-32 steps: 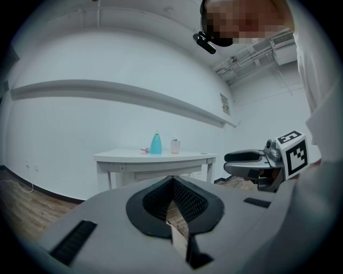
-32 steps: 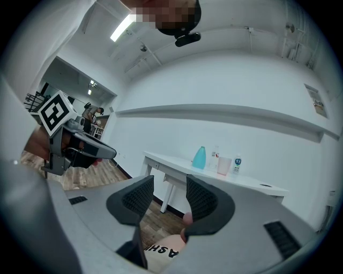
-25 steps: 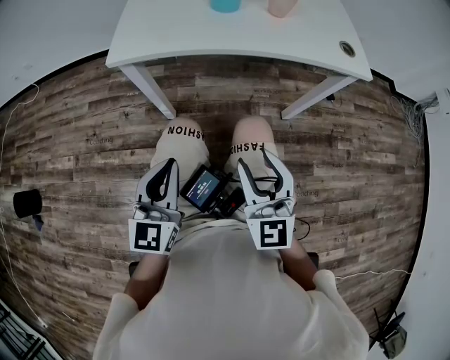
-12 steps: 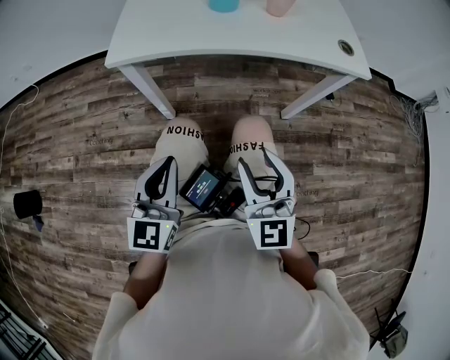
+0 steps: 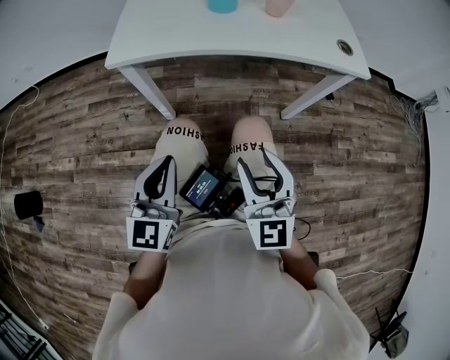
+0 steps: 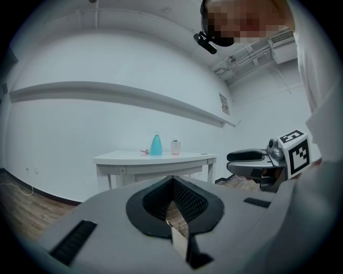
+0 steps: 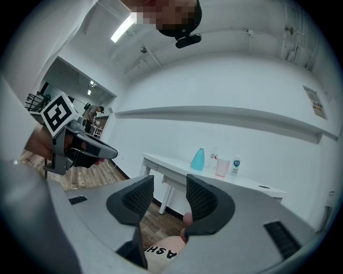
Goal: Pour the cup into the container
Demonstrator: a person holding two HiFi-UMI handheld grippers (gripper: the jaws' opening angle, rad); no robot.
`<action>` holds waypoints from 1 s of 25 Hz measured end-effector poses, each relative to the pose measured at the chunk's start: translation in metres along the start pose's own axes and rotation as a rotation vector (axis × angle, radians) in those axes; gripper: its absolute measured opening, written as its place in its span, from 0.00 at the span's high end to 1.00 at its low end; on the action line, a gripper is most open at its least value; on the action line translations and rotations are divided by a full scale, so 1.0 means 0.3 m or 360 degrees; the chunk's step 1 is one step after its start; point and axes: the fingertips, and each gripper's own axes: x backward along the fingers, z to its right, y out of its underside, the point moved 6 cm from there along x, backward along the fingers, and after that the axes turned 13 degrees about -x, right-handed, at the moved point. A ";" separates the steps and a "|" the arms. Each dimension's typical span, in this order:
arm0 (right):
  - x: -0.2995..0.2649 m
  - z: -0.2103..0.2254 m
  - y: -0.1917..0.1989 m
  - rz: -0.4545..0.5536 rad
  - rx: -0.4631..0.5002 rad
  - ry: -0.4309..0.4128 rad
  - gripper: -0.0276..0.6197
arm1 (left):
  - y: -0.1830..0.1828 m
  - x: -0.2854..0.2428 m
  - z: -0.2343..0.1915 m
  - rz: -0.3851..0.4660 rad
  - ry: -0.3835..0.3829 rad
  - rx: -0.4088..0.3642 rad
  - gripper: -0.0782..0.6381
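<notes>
White table [image 5: 239, 39] cut off above, cup [image 5: 279, 6] cropped, left gripper [image 6: 172, 182] fingers pressed together, right gripper [image 7: 169, 187] fingers spread.

On the table [image 5: 232, 35] the container [image 5: 223, 5] stands left of the cup [image 5: 278, 7]. Well before the table, the left gripper [image 5: 166, 163] and right gripper [image 5: 256, 160] sit side by side above the person's knees [image 5: 184, 131].
</notes>
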 end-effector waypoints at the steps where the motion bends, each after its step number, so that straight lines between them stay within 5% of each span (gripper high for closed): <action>1: 0.000 0.000 0.001 -0.0001 -0.0005 0.0001 0.65 | 0.000 -0.001 0.001 -0.0001 0.0001 0.0001 0.88; 14: -0.004 -0.005 0.012 -0.0010 -0.0016 -0.0024 0.66 | 0.012 -0.005 0.008 -0.0018 0.0009 0.0009 0.88; 16: 0.001 -0.018 0.020 -0.0044 0.0047 -0.0066 0.73 | 0.012 -0.007 0.011 -0.0020 0.0013 0.0010 0.88; 25: 0.001 -0.020 0.014 0.0005 0.0101 -0.0083 0.76 | 0.021 -0.017 0.016 -0.0035 0.0021 0.0018 0.88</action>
